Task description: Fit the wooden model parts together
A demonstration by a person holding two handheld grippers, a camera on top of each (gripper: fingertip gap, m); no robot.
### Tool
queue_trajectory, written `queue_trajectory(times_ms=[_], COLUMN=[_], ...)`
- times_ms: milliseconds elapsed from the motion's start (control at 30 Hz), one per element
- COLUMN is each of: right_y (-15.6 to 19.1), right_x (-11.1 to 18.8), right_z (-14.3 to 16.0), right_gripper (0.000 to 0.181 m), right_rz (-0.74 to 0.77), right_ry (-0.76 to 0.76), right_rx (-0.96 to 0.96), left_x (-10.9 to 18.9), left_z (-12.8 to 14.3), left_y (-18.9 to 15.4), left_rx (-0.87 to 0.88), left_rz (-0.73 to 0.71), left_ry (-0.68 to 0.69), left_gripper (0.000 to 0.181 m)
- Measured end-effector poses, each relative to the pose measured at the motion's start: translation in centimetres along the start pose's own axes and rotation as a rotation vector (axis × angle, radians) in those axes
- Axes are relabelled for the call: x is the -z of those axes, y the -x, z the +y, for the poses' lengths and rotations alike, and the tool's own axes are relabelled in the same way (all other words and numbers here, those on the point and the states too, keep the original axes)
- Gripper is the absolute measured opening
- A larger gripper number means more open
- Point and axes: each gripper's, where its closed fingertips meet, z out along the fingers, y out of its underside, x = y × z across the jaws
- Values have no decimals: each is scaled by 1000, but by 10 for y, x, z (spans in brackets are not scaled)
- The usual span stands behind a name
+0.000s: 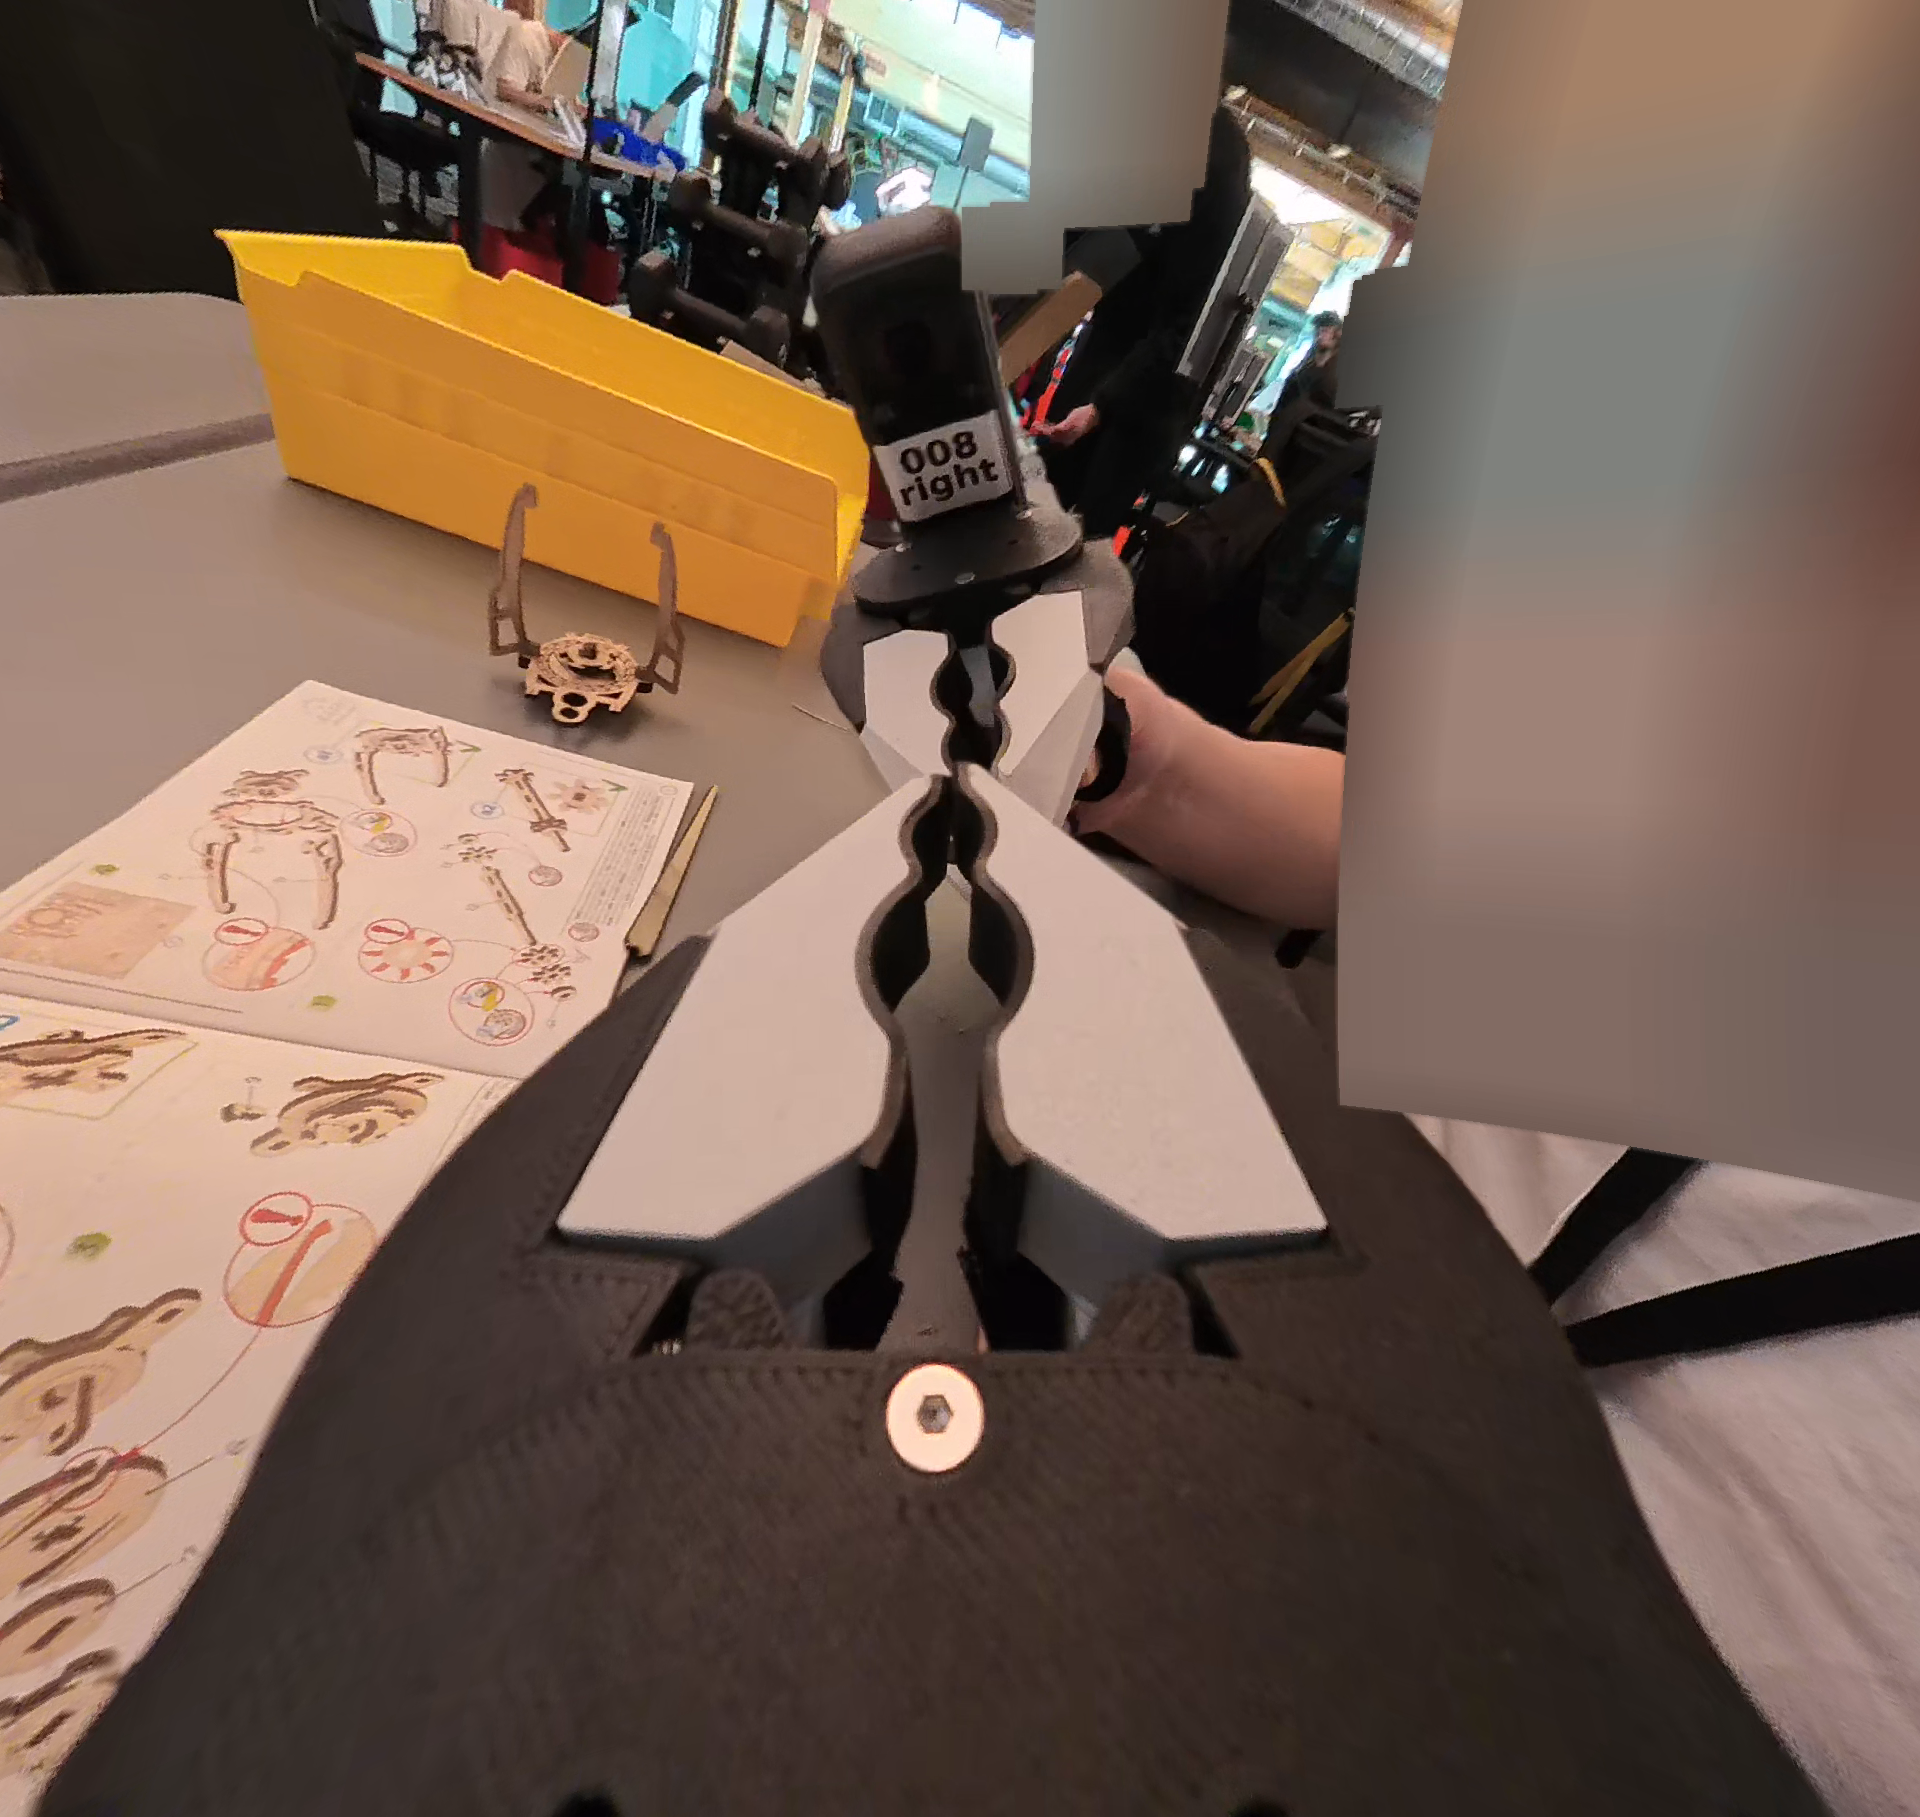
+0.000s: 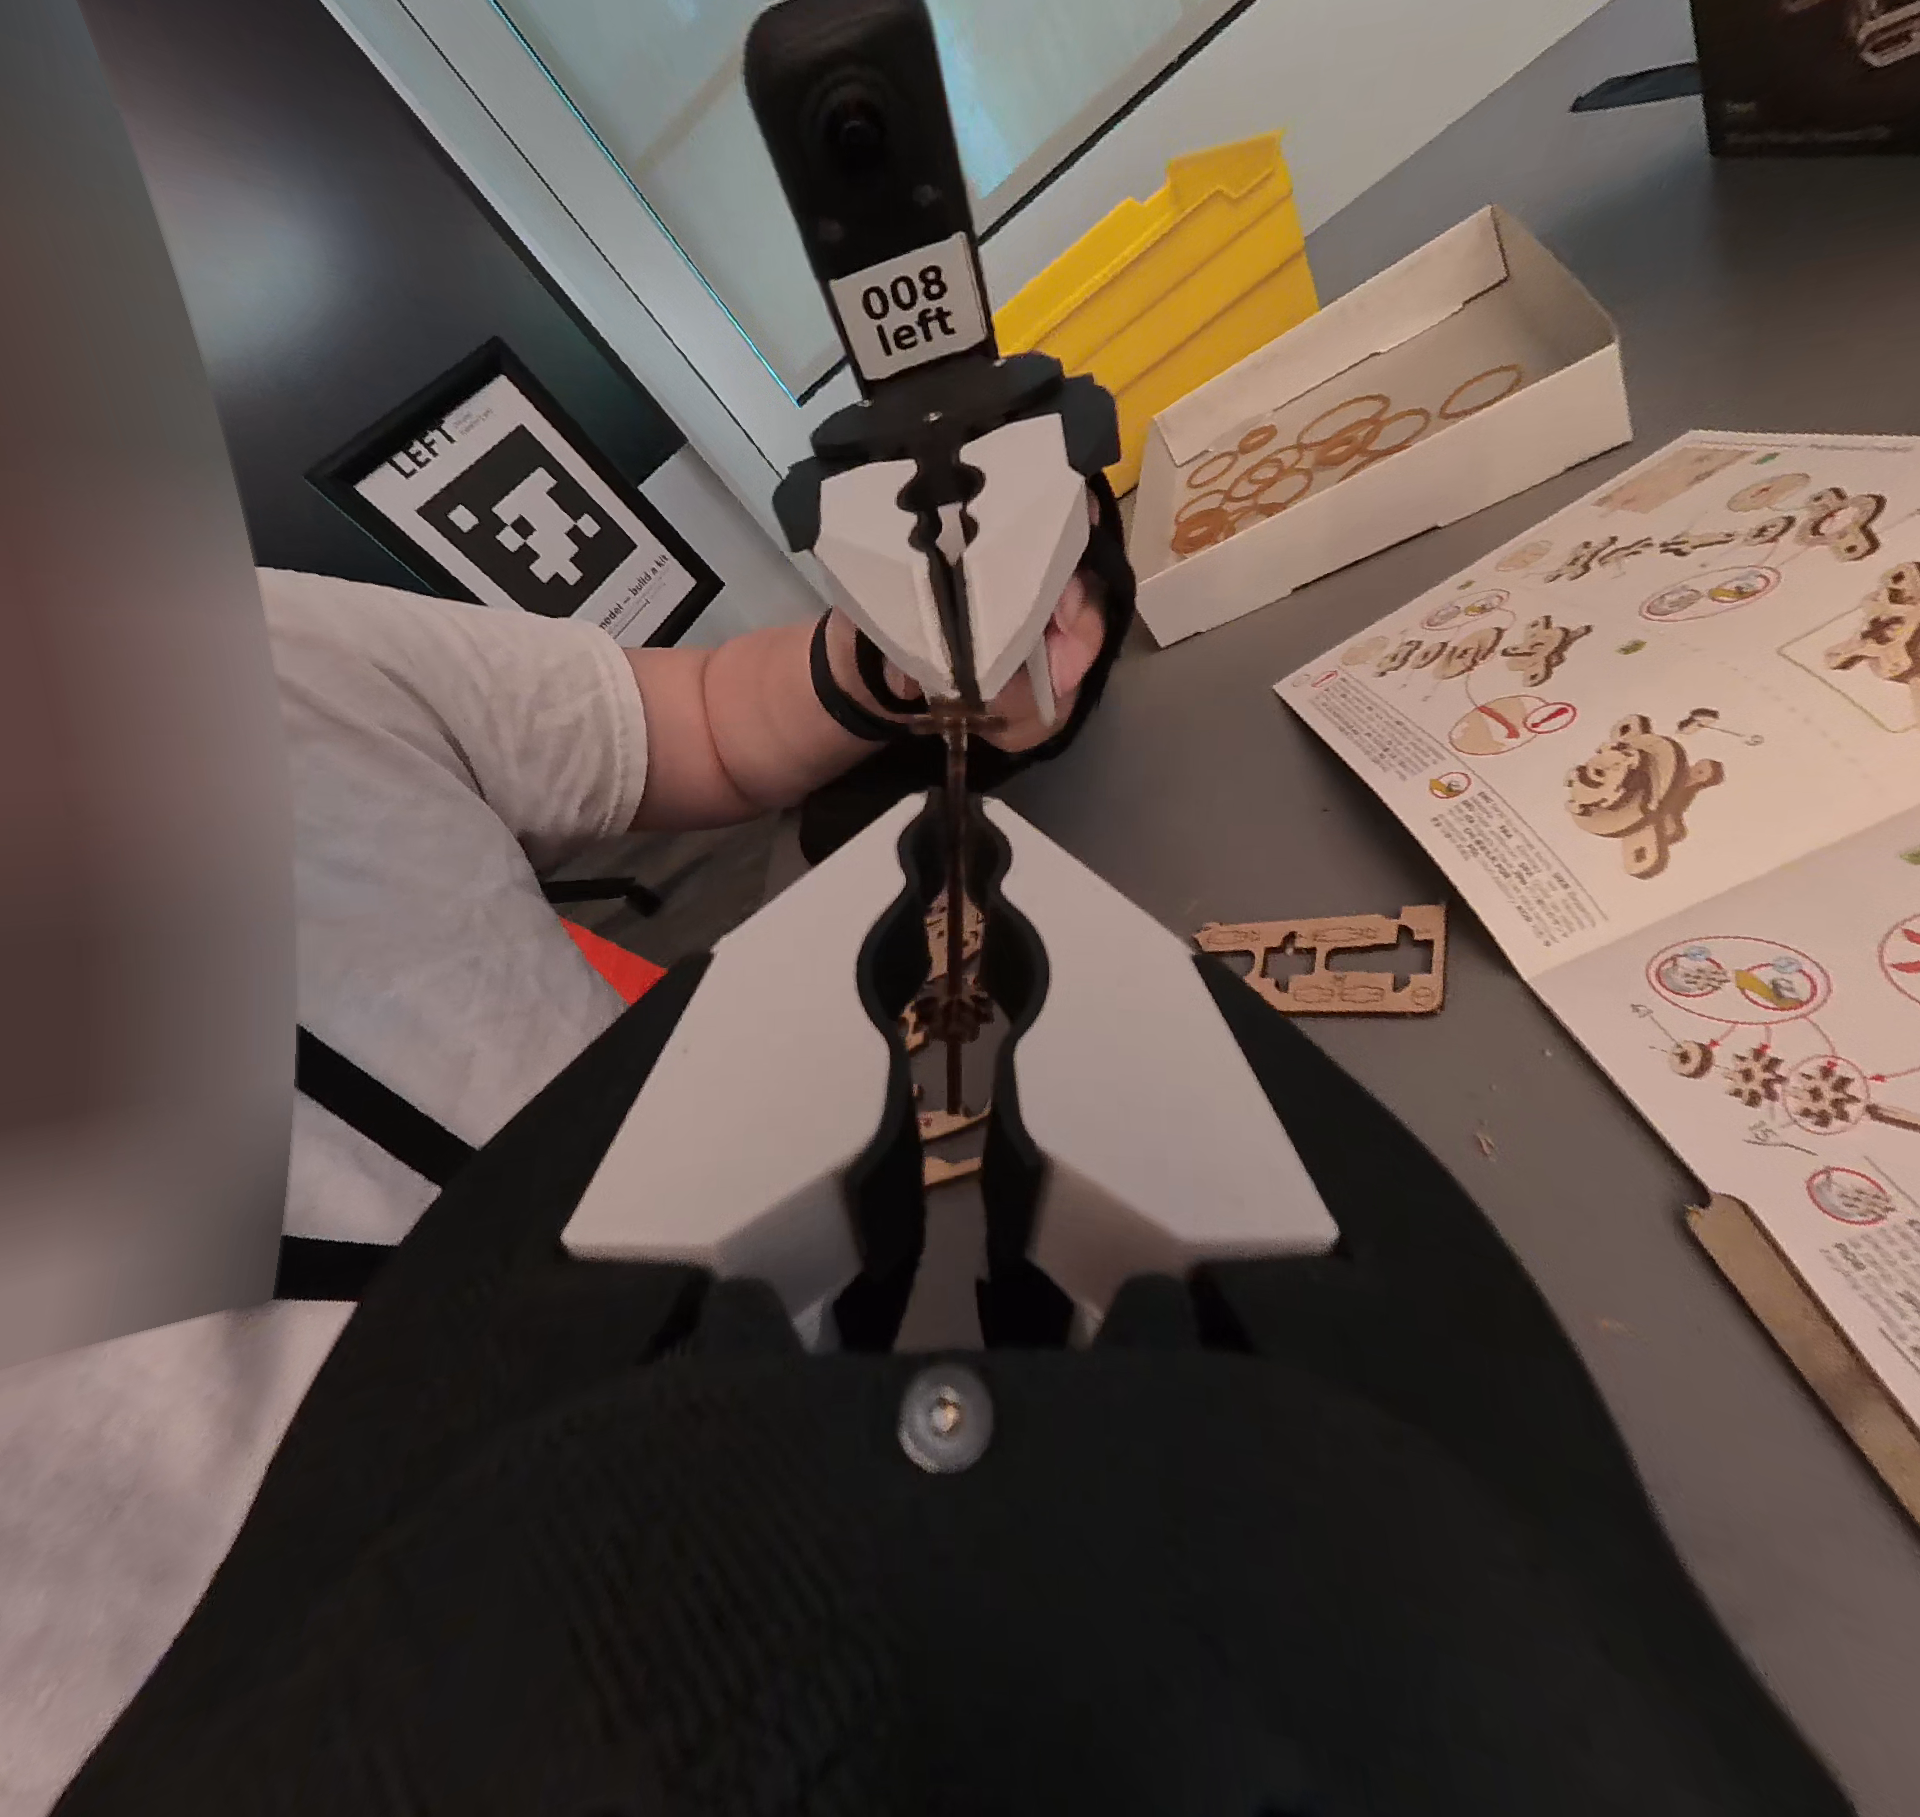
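1. The left tool [image 1: 954,791] and right tool [image 2: 954,811] meet tip to tip above the grey tabletop [image 1: 312,572].
2. Both are closed; the right pinches a thin wooden axle piece [image 2: 951,936], whose far end the left seems to grip.
3. A partly built wooden model [image 1: 587,671] stands by the yellow bin [image 1: 540,417], near the instruction sheet [image 1: 312,884].

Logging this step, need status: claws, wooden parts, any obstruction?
Both claws, left claw and right claw, shut tip to tip on thin wooden axle piece. Half-built wooden base standing alone by yellow bin. Nothing in the way.
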Motion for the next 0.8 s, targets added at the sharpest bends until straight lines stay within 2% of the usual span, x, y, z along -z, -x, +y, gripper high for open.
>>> queue_trajectory(times_ms=[333, 533, 667, 800], right_y=[2, 4, 6, 4], right_x=[0, -9, -9, -1], right_z=[-2, 6, 0, -5], right_gripper=[0, 0, 0, 0], right_rz=[-2, -10, -43, -79], right_ry=[-9, 37, -13, -60], right_rx=[3, 8, -25, -98], left_x=[-3, -9, -3, 1], left_z=[-2, 5, -3, -3], left_y=[-1, -6, -3, 2], left_rx=[36, 30, -20, 27], left_rz=[1, 21, 6, 36], left_ry=[-50, -12, -36, -47], left_gripper=[0, 0, 0, 0])
